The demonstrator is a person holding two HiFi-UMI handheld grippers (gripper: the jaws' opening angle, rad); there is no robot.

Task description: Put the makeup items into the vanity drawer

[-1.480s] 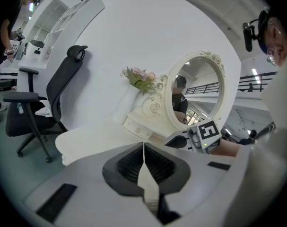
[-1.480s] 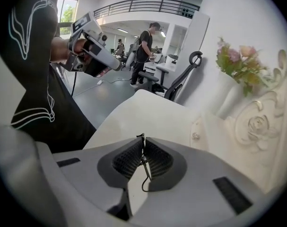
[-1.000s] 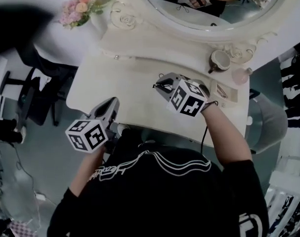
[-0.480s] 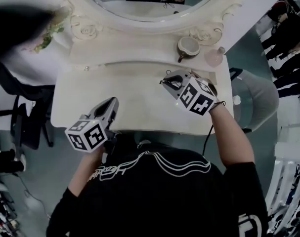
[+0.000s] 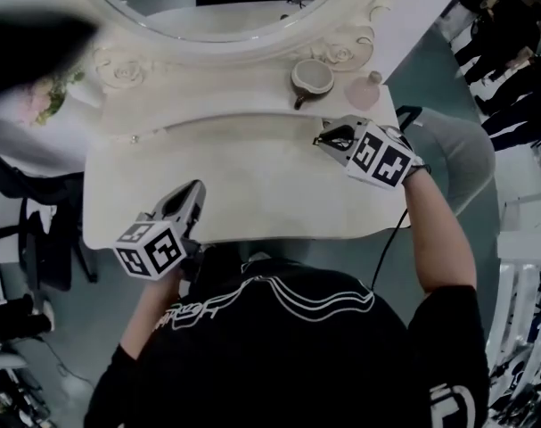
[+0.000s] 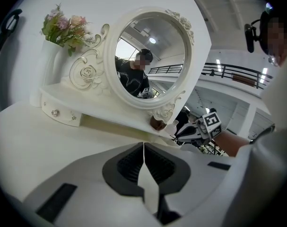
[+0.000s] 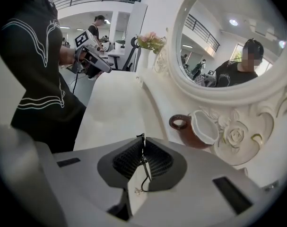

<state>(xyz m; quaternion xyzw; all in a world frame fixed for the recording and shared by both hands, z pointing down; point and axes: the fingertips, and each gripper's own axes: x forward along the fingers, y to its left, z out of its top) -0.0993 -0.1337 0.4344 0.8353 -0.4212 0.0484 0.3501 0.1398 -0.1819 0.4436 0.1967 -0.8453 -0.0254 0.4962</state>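
Over the surface's (image 5: pixel 243 185) far right, the right gripper (image 5: pixel 322 138) pinches a thin hooked item (image 7: pixel 146 171).
Its jaws are almost together on the item, which hangs between them, just near of the cup (image 5: pixel 312 77) and pink bottle (image 5: pixel 368 92). The left gripper (image 5: pixel 196 185), jaws together and empty, hovers at the surface's near left edge.
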